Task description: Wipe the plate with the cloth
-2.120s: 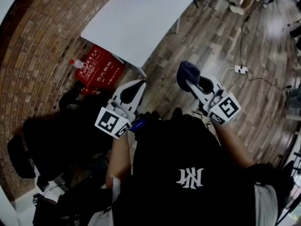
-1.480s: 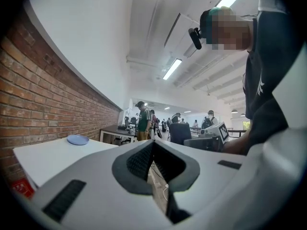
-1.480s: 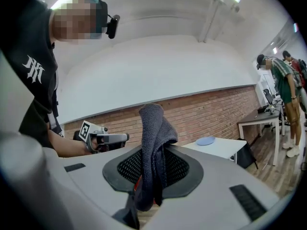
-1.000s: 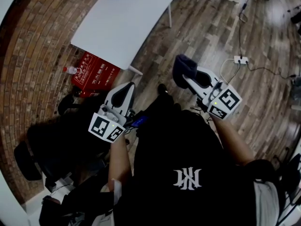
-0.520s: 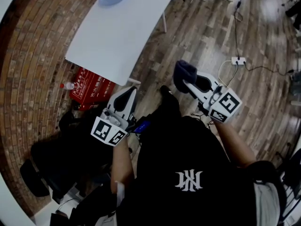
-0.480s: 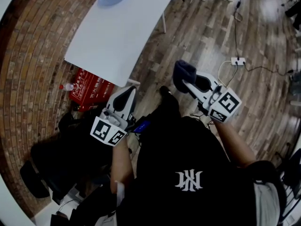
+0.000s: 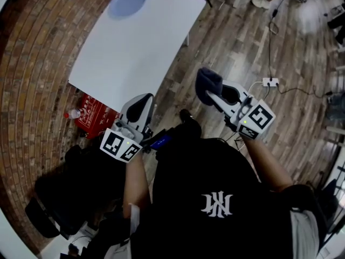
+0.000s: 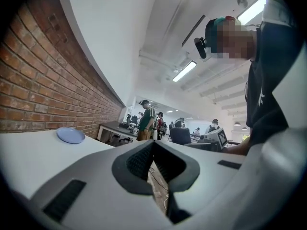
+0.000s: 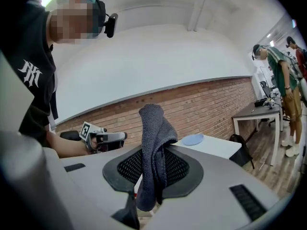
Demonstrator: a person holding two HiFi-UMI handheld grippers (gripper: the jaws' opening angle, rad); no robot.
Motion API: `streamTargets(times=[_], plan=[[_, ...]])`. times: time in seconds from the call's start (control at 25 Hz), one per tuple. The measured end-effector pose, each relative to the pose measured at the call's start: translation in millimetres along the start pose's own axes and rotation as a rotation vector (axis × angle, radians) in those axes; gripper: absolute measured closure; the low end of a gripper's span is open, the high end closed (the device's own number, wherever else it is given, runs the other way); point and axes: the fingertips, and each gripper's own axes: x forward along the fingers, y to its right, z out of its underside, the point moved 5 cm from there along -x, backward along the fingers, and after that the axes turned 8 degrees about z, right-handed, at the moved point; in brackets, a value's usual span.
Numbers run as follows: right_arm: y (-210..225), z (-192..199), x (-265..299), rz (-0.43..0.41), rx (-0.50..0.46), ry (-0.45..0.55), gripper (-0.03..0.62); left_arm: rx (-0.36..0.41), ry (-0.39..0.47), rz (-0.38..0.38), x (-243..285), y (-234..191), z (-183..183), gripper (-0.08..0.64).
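Two grippers, no wiping yet: the right gripper (image 9: 153, 163) pinches a dark cloth (image 9: 154, 128) between its jaws, with the folds standing up above them. The left gripper (image 8: 152, 153) is pressed together with nothing in it. The blue plate (image 7: 127, 2) sits at the far corner of the white table (image 7: 135, 53), well apart from the cloth, ahead of the right gripper and off to its left in the head view. By this showing the cloth is in hand. Reaching the table, meeting the plate and all of the wiping are left to do.
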Motion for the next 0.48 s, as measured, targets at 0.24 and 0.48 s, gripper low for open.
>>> streamTargets(times=[0.24,0.48], plan=[[44,-20,26,0.049,-0.005,-0.006,0.497,-0.012,0.000,0.003,28,-54,-19,0.557],[82,-36,35,0.086,0.002,0.004,0.497,-0.034,-0.008,0.015,55,-80,-22,0.557]])
